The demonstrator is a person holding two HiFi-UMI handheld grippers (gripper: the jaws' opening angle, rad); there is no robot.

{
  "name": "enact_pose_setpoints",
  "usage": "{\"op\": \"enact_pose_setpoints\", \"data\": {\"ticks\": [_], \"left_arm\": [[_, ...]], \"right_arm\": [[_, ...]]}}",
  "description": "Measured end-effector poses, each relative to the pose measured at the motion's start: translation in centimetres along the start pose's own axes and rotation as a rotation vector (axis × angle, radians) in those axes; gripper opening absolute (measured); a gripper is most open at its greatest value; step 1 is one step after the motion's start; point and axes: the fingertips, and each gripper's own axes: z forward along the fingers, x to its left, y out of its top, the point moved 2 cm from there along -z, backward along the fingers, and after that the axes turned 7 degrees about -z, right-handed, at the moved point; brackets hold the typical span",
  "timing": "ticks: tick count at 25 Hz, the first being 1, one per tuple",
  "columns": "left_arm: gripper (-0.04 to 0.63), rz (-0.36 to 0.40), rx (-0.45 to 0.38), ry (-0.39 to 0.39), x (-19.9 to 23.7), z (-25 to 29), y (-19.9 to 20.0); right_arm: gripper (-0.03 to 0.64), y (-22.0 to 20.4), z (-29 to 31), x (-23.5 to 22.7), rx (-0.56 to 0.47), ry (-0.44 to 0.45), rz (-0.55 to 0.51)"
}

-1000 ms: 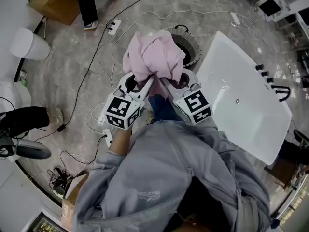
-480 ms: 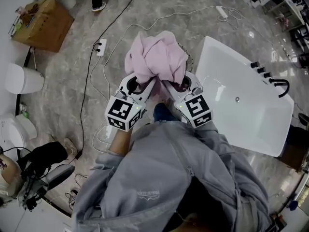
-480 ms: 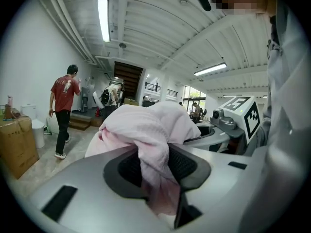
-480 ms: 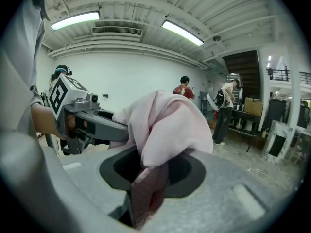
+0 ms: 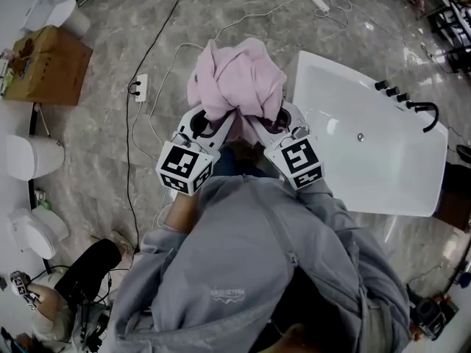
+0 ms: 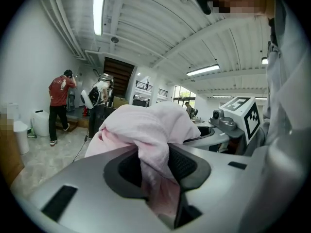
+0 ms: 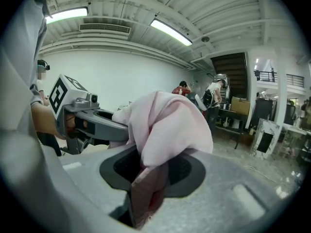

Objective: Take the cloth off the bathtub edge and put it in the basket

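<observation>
While both grippers sit side by side just ahead of the wearer's grey hooded top (image 5: 243, 271), the pink cloth (image 5: 237, 76) is up in the air, bunched into a loose heap over the marble floor (image 5: 103, 145). Left gripper (image 5: 223, 120): jaws clamped on a fold of the cloth, and its own view shows fabric squeezed down through the narrow gap between the dark pads. Right gripper (image 5: 259, 121): same story, jaws pinched tight on another fold, the rest ballooning out over the top. The two sets of fingertips are close together under the bundle.

Just right of the cloth comes the white bathtub (image 5: 383, 175). The cloth is held to the left of its near corner and is not lying on the rim. Black tap fittings (image 5: 423, 116) stand at the tub's far right edge. Out to the left there's a white bin (image 5: 33, 157). Farther on a white power strip (image 5: 140, 87) lies on the floor, with a cardboard box (image 5: 44, 65) at far left. Way off in the left gripper view, a person in a red top (image 6: 59, 101) stands facing away.
</observation>
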Motion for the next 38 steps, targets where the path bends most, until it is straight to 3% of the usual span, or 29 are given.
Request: {"op": "enact_pose_setpoints", "data": {"ticks": [9, 20, 31, 38], "left_arm": [[0.127, 0.027, 0.045, -0.13, 3.2, 3.3, 1.1], [0.127, 0.021, 0.138, -0.192, 6.1, 7.9, -0.8], [0.127, -0.029, 0.213, -0.223, 10.0, 12.8, -7.9], [0.127, -0.102, 0.254, -0.21, 12.9, 15.2, -14.3]], "right_arm": [[0.121, 0.0, 2.9, -2.7, 0.033, -0.128, 0.053], [0.121, -3.4, 6.2, -5.6, 0.08, -0.16, 0.139], [0.121, -11.3, 10.9, -7.2, 0.152, -0.115, 0.185], [0.121, -17.6, 14.5, -7.1, 0.227, -0.087, 0.185]]}}
